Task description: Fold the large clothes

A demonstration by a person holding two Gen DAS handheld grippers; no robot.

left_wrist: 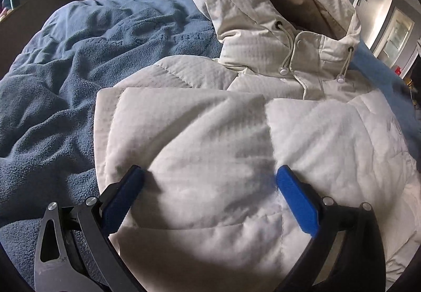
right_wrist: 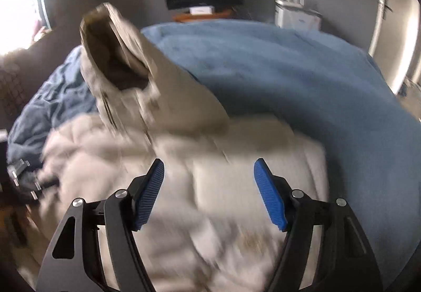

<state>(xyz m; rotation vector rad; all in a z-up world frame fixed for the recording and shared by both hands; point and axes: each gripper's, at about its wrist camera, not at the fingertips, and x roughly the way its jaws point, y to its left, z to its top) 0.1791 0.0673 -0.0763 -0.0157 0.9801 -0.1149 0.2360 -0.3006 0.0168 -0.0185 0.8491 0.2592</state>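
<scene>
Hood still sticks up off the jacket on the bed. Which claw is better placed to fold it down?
Probably the left claw: open, over the white jacket, with the hood sharp straight ahead. The right claw, also open, sees it off to one side, blurred.

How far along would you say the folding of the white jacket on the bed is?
Partly done: the white jacket lies on the blue blanket with a sleeve folded across its front. Neither the left gripper nor the right gripper holds anything; both stand open. The hood still sticks up, unfolded.

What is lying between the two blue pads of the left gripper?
Only the white padded jacket lies there: its quilted body fills the gap of the open left gripper, as the left wrist view shows.
</scene>
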